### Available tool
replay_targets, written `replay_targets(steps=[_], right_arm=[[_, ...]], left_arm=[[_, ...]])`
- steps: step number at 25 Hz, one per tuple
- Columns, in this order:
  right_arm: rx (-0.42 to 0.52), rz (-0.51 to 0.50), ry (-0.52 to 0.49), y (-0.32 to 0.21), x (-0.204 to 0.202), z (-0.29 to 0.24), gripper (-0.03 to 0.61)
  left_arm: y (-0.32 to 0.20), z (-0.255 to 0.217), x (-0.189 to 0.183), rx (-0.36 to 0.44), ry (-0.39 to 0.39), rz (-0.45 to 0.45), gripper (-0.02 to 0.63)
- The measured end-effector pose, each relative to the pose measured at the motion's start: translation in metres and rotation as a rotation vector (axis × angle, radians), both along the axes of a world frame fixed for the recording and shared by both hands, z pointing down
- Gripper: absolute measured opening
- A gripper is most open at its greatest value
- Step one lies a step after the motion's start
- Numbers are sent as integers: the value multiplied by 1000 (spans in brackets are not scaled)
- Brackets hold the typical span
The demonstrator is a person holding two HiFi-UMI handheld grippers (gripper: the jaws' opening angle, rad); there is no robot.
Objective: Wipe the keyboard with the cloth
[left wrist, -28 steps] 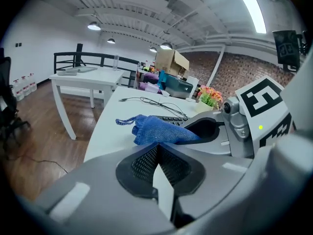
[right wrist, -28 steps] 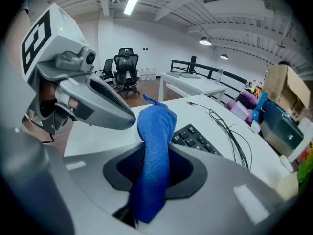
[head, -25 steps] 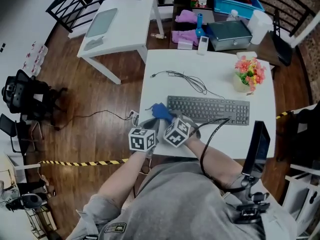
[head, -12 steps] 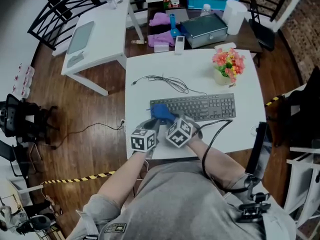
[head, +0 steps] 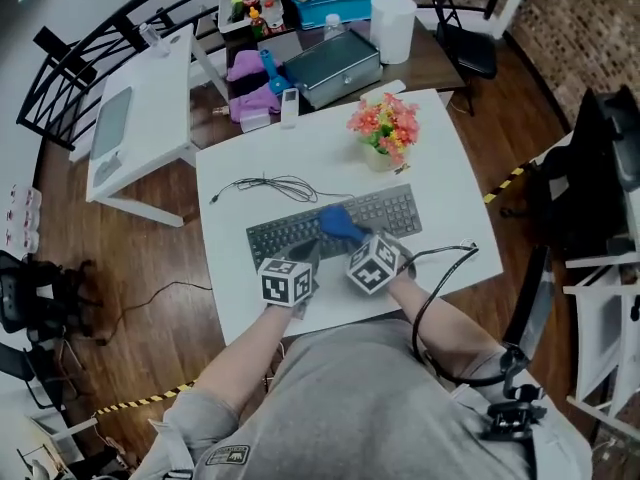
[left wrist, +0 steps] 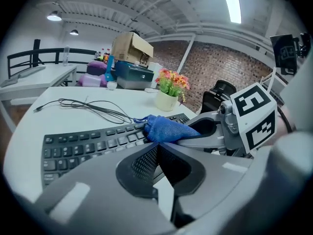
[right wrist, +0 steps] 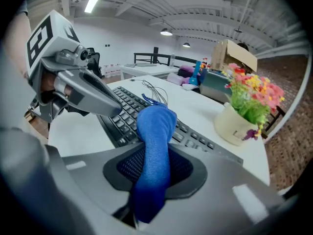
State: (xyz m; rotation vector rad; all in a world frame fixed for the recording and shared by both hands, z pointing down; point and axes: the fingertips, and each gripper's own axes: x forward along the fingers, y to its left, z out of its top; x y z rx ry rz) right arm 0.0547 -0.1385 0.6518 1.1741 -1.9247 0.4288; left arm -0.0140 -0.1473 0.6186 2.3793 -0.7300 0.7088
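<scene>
**Cloth** (right wrist: 154, 146), blue, bunched: is running lengthwise between the pads of the right gripper (right wrist: 154, 173), which are clamping it. Its free end is sticking out past the fingertips and resting on the keys of the keyboard (head: 285, 236), right of middle.

**Keyboard**, dark grey: is lying slantwise on the white table (head: 300, 153).

**Left gripper** (left wrist: 156, 148): its jaws are meeting, pads together, nothing between them. It is sitting just beside the right gripper at the keyboard's near edge, apart from the cloth.

**Black cable** (head: 270, 185): is lying loose beyond the keyboard.

**Flower pot** (head: 383, 138): is standing past the keyboard's right end.
</scene>
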Motion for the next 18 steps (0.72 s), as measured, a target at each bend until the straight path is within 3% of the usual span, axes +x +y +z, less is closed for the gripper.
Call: replay_targets(steps=[12, 18], right_arm=[[-19, 237, 14, 41, 150, 3, 114], [-17, 190, 14, 40, 162, 3, 114]], left_arm=[[20, -1, 110, -17, 42, 125, -11], [22, 1, 131, -18, 40, 108, -11]])
